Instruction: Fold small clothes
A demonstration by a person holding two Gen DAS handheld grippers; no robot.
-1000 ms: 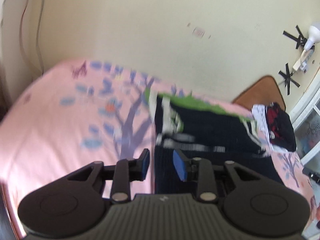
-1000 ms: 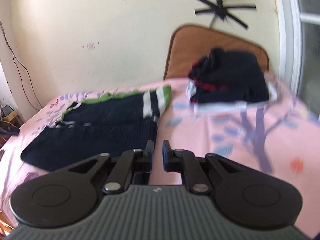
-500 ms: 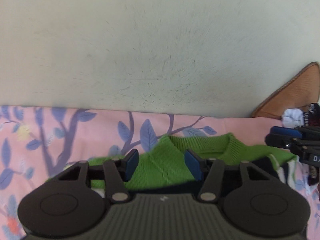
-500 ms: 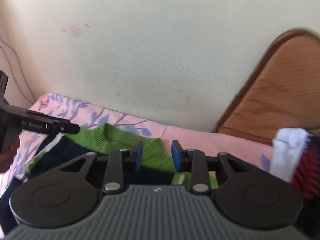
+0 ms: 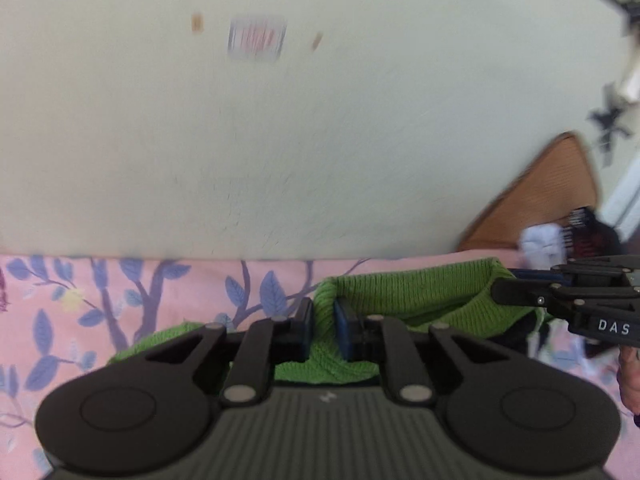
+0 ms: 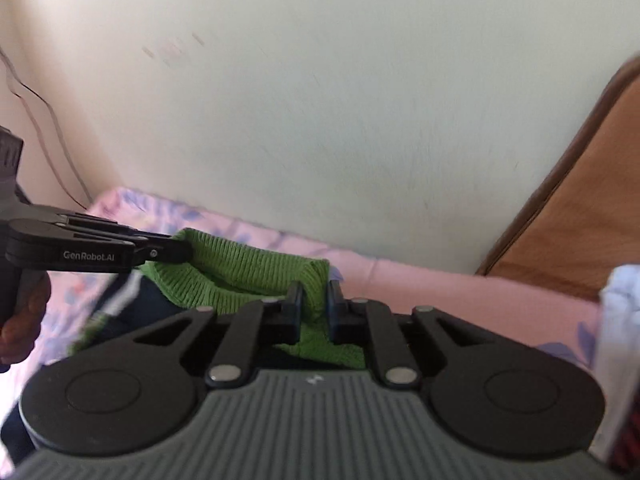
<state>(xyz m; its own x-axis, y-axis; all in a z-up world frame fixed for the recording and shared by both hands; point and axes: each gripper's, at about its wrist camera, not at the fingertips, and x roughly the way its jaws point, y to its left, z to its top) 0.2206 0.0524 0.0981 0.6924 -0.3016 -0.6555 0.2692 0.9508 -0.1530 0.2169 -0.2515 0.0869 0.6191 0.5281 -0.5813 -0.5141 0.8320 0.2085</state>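
Observation:
A small knit sweater with a green collar (image 5: 416,292) and a navy body with white stripes lies on the pink floral bed sheet (image 5: 120,304), close to the wall. My left gripper (image 5: 322,322) is shut on the left side of the green collar. My right gripper (image 6: 314,304) is shut on the collar's right side (image 6: 248,268). Each gripper shows in the other's view: the right one (image 5: 568,300) at the right edge, the left one (image 6: 92,250) at the left edge. The collar is lifted slightly between them.
A cream wall (image 5: 320,140) rises just behind the bed. A brown headboard (image 5: 540,200) stands at the right, with a pile of folded dark and white clothes (image 5: 560,236) in front of it. Cables (image 6: 48,140) hang down the wall at the left.
Both grippers have gone from open above the collar to shut on it. The green collar now rises a little off the sheet.

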